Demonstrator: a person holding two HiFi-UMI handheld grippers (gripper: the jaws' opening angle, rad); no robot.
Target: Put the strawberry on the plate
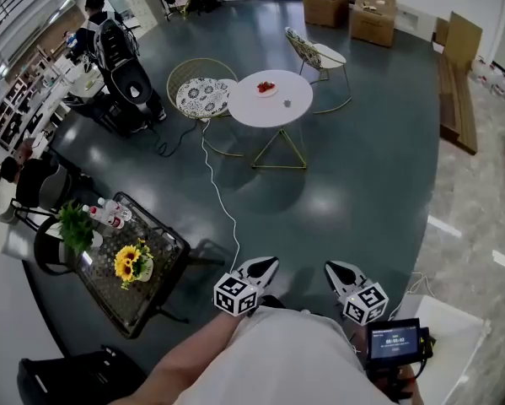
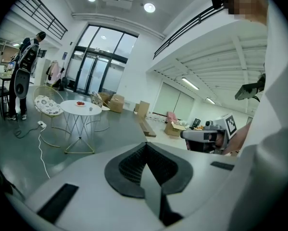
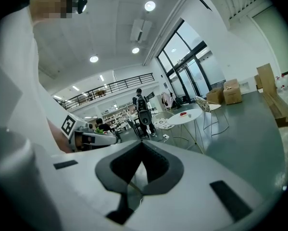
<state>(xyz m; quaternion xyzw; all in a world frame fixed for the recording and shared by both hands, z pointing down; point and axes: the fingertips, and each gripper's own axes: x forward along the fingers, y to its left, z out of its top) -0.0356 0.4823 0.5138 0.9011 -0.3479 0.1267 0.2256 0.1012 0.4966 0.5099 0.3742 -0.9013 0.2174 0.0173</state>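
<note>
Pointing fwd & slightly down, L hand-held gripper (image 1: 267,266) & R hand-held gripper (image 1: 335,268) both closed, empty, side by side.

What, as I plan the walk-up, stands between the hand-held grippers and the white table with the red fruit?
Nothing upright: bare floor lies between the left hand-held gripper, the right hand-held gripper and the white table; only a white cable trails there.

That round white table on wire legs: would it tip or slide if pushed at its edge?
Probably light: the round white table has a thin top on slim wire legs, so a sideways push would likely slide it across the smooth floor. Pressing down at the rim might tip it, since the base looks narrower than the top.
</note>
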